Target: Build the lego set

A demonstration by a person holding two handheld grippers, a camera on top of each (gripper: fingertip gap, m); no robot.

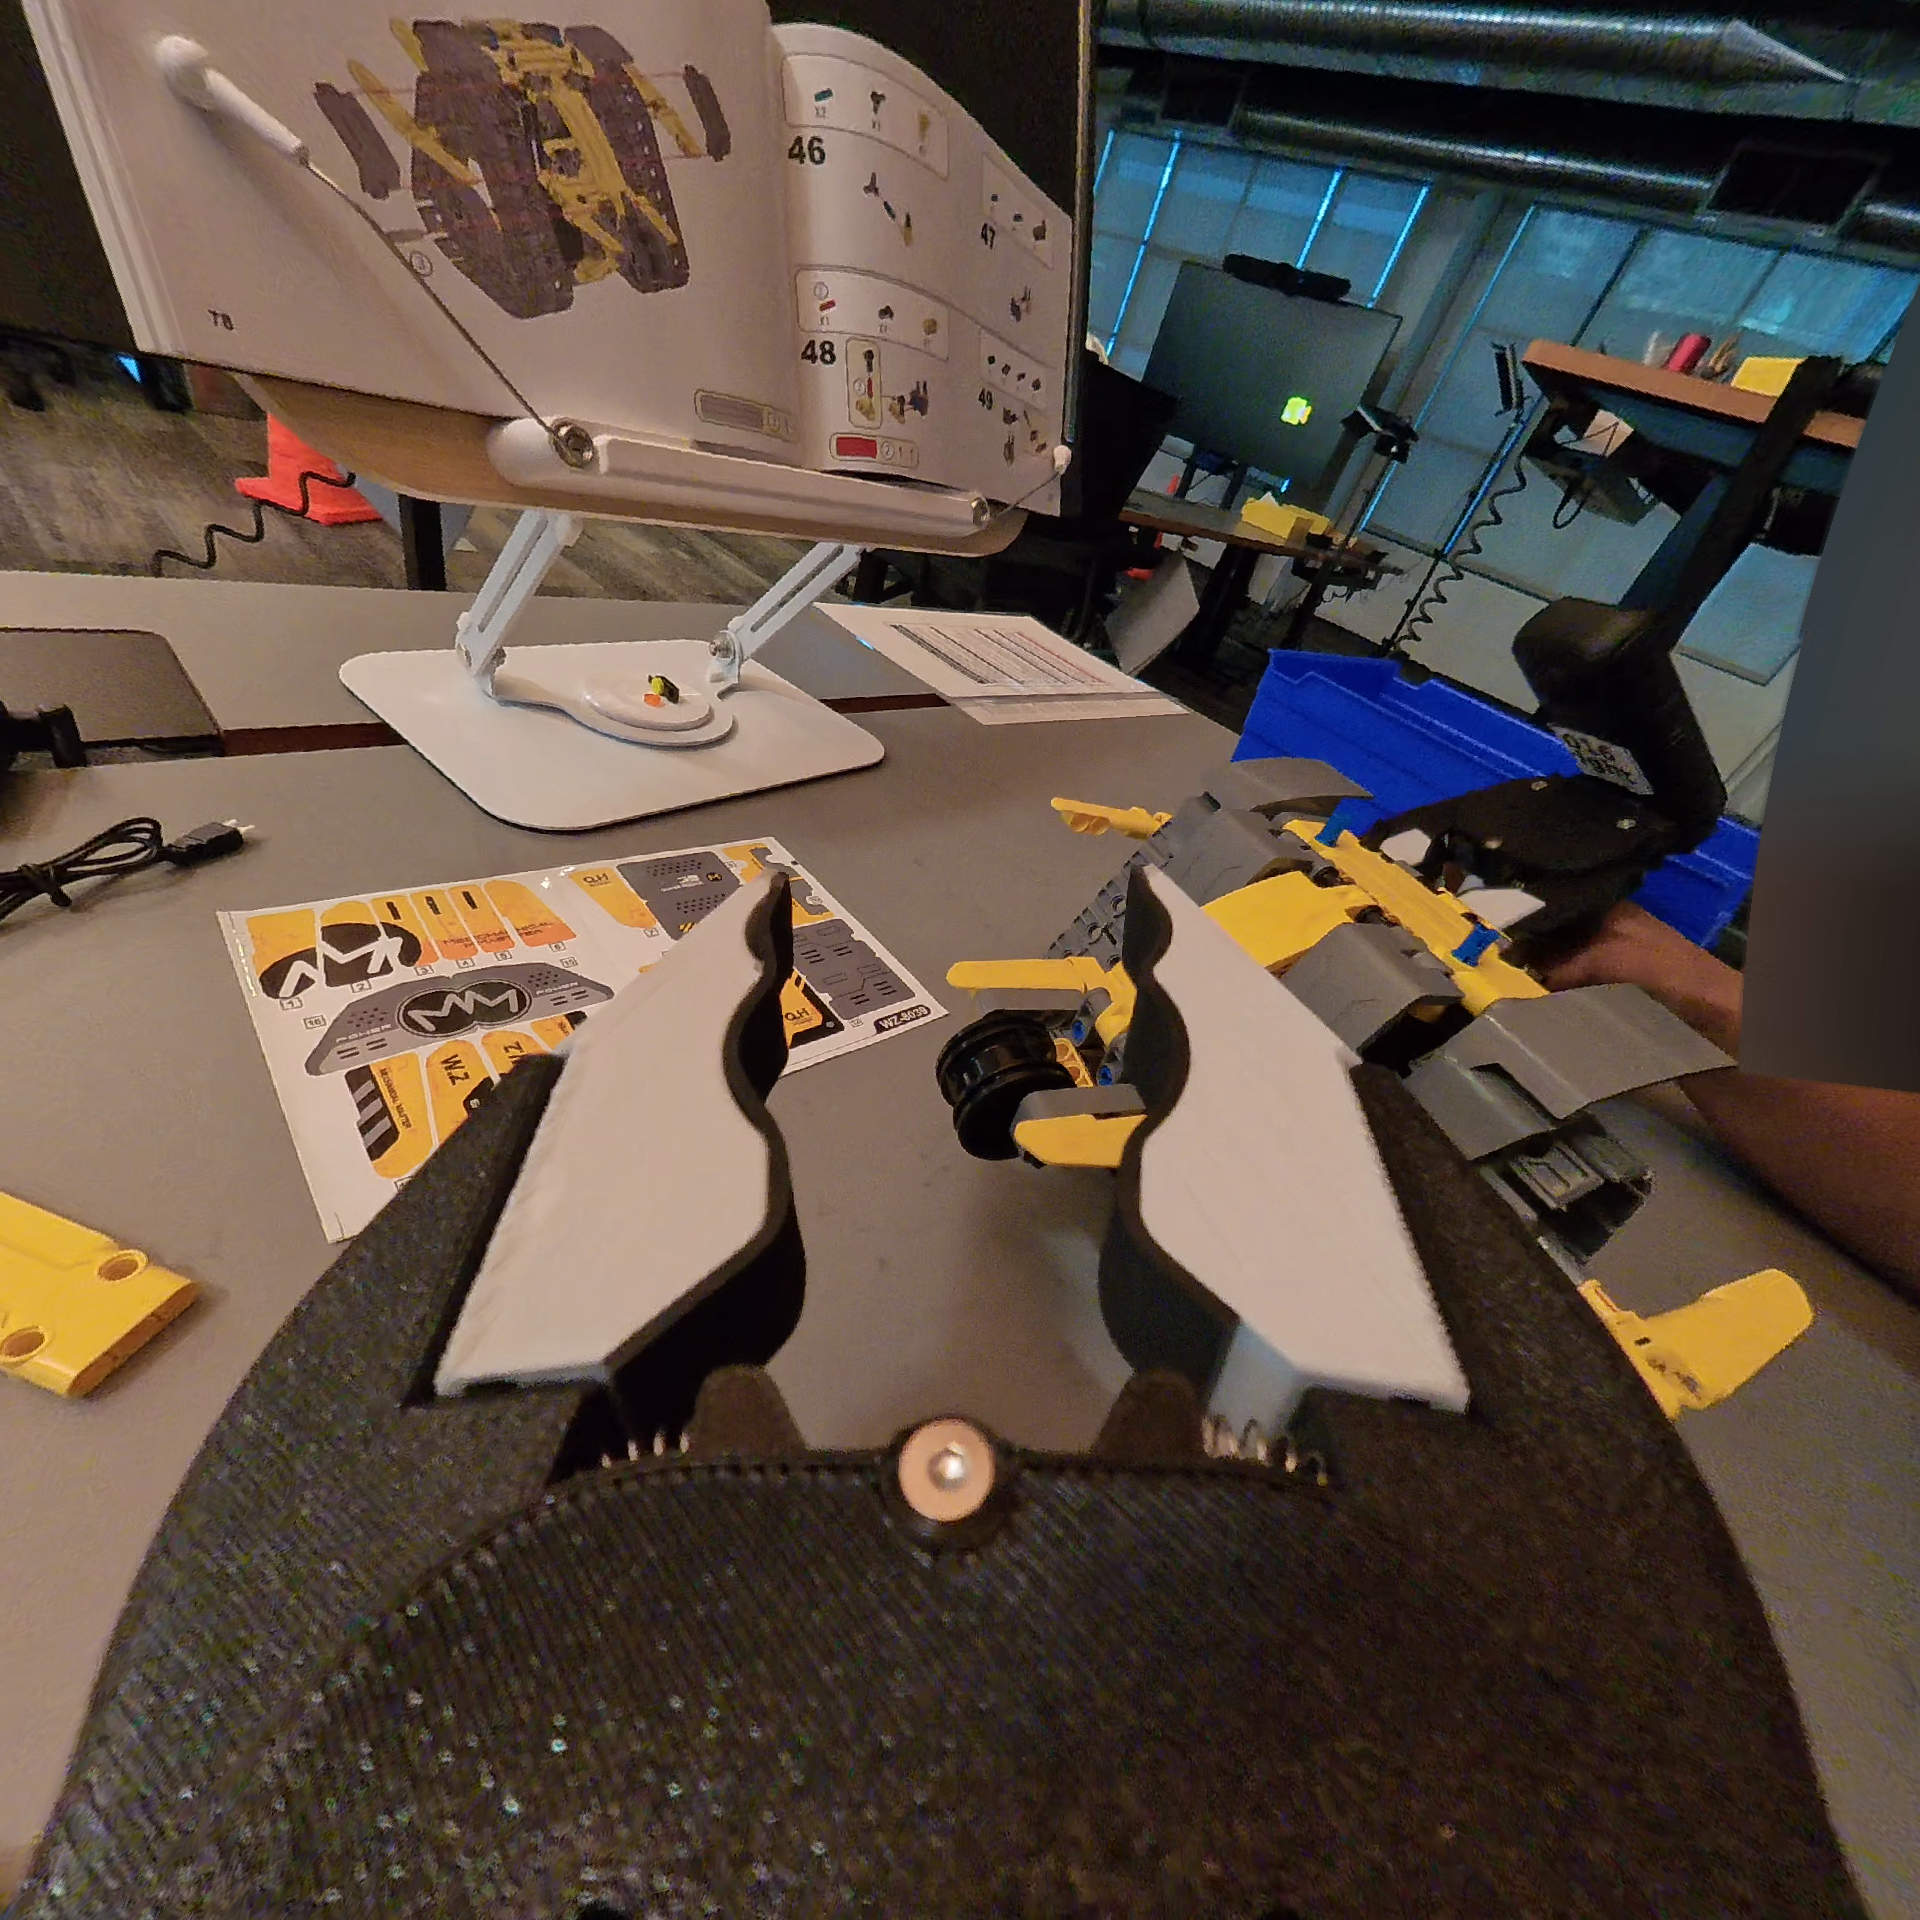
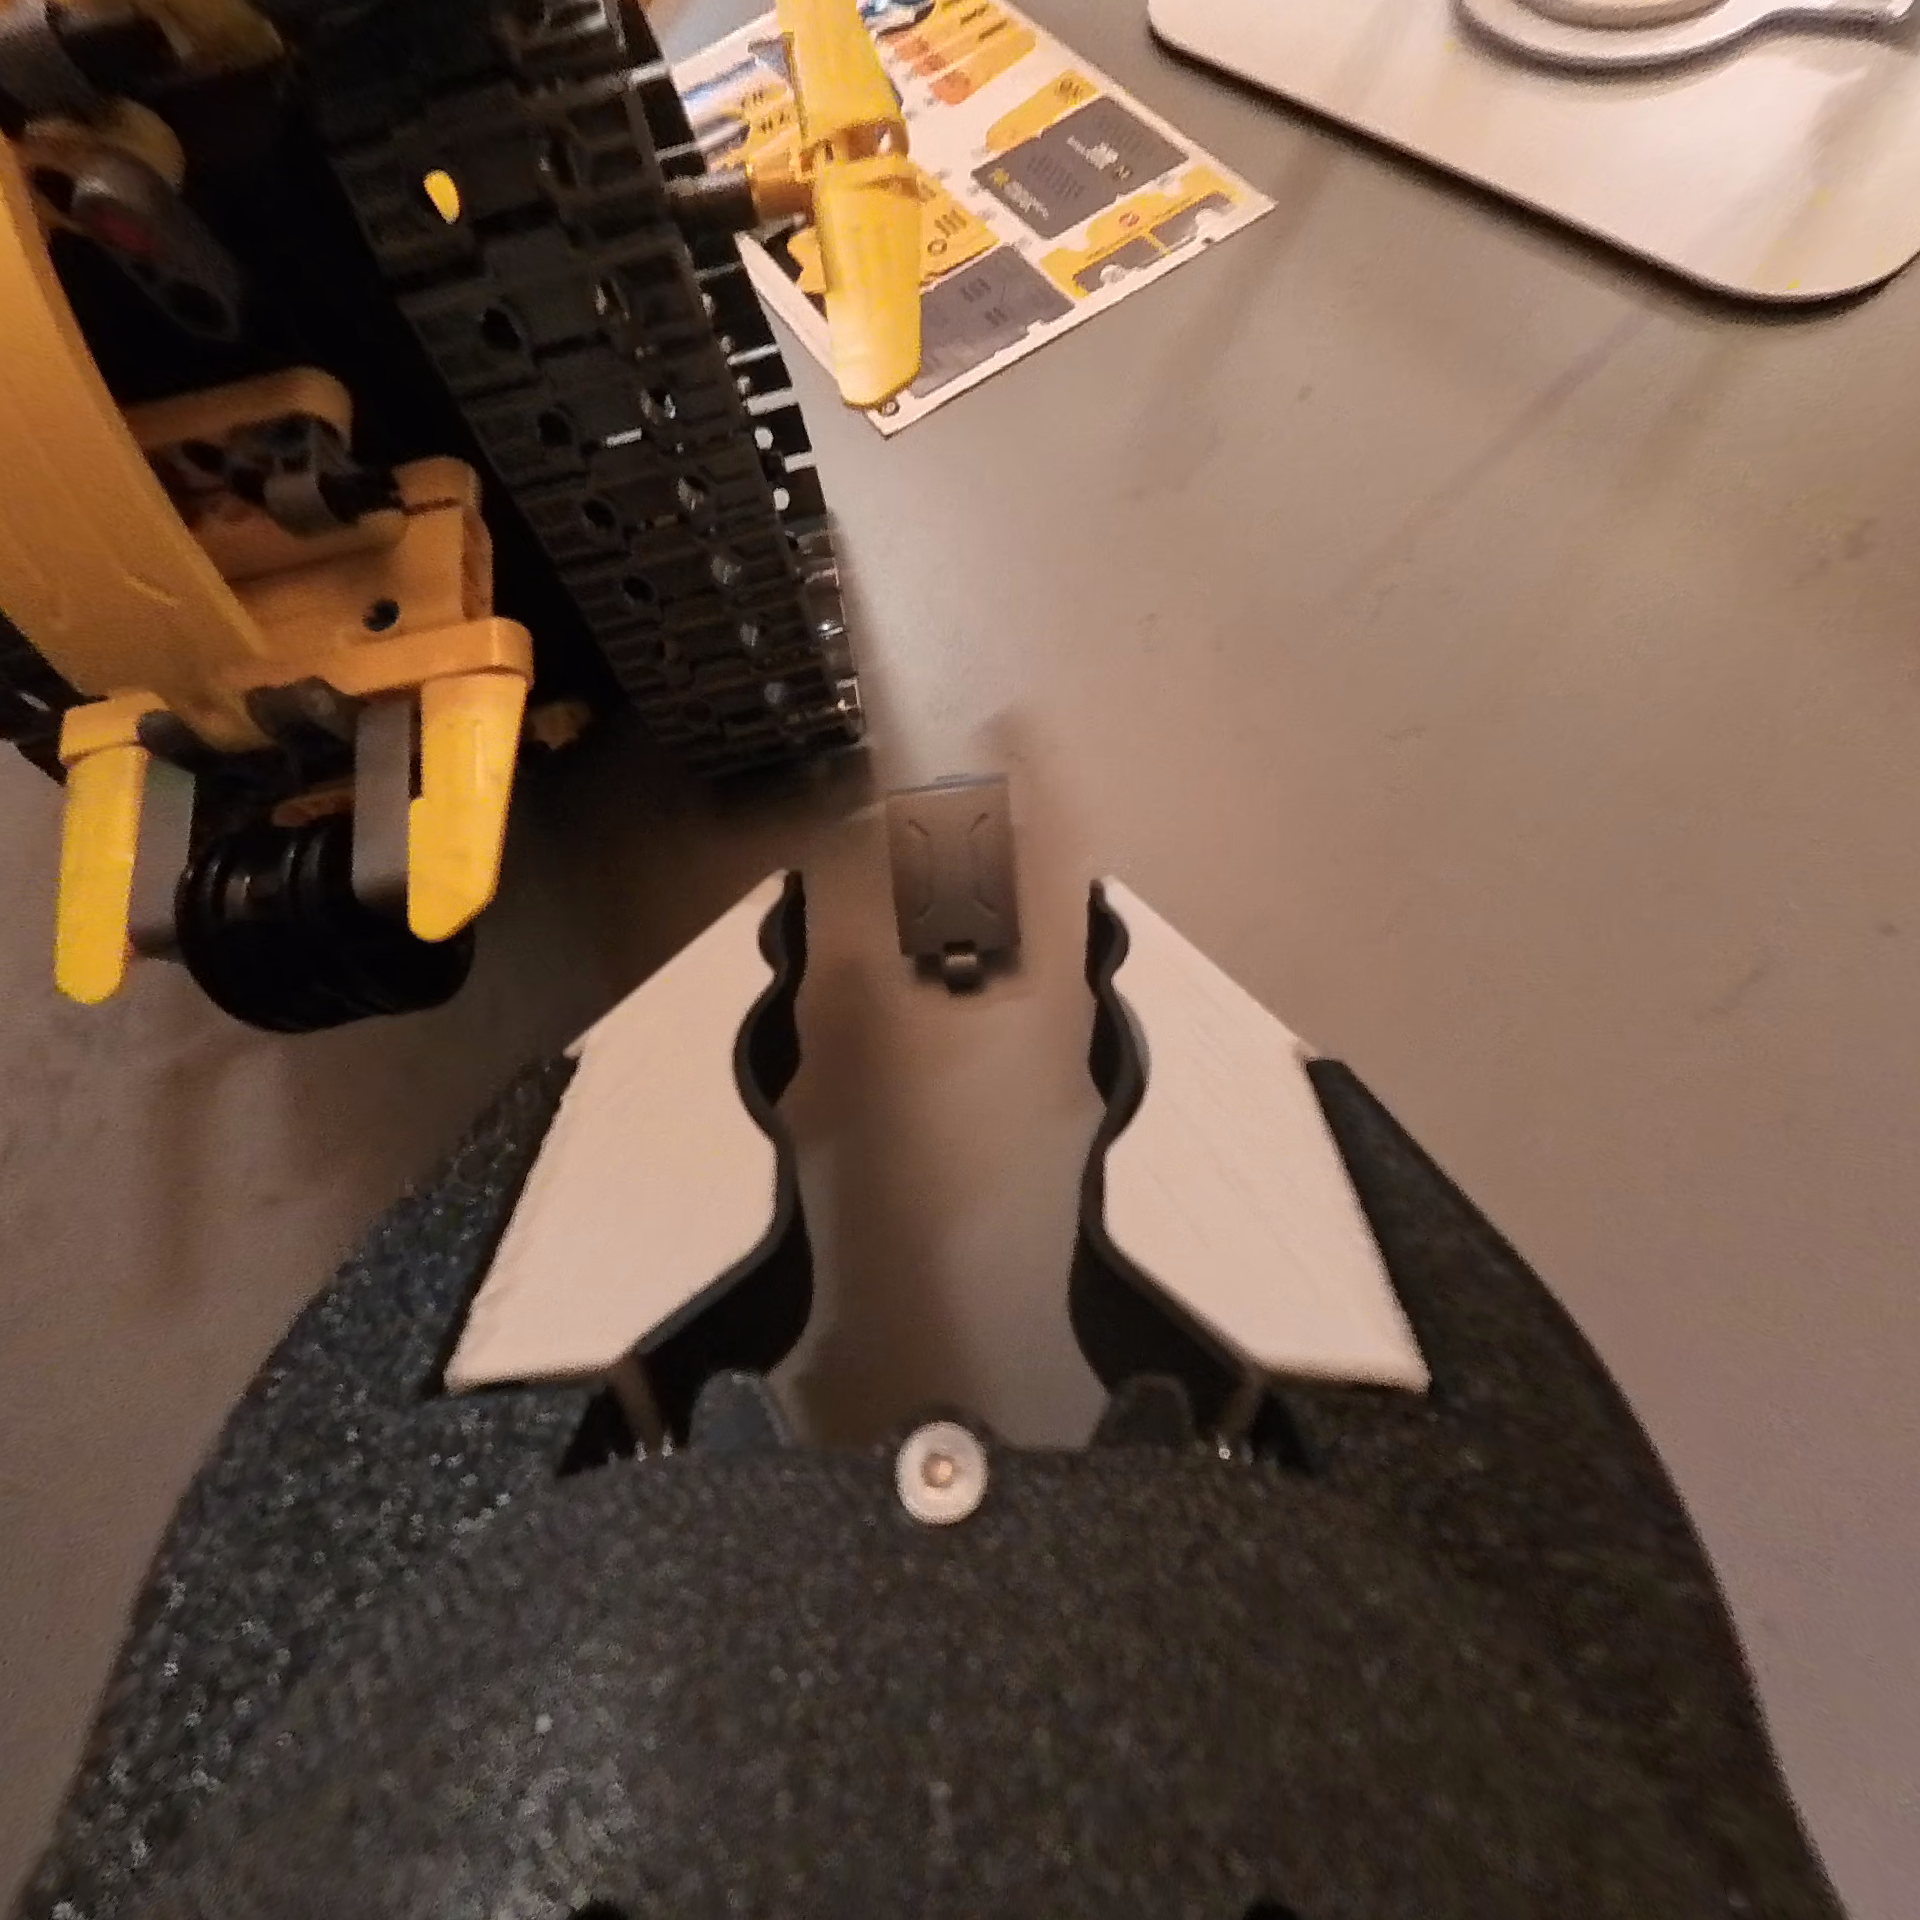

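My left gripper (image 1: 956, 904) is open and empty, held over the grey table (image 1: 935, 1247). Its right finger (image 1: 1247, 1122) is close in front of a yellow, grey and black brick vehicle model (image 1: 1320, 935) with a black wheel (image 1: 992, 1081). The other gripper (image 1: 1548, 842), black and held by a hand, is at the model's far side. My right gripper (image 2: 945, 894) is open. A small dark grey flat part (image 2: 951, 873) lies on the table (image 2: 1403, 831) between its fingertips, untouched. The model (image 2: 436, 436) stands to its left with its black track upright.
A sticker sheet (image 1: 416, 997) lies left of the model, also in the right wrist view (image 2: 1101, 177). A white book stand (image 1: 623, 738) holds an open instruction booklet (image 1: 520, 208). A yellow panel (image 1: 73, 1299), a black cable (image 1: 94, 857), a blue bin (image 1: 1392, 727) and a yellow piece (image 1: 1714, 1330) lie around. One gripper's finger ends stand about 25 cm off the other's. To the yellow piece (image 1: 1714, 1330): left tips about 12 cm, right tips about 20 cm.
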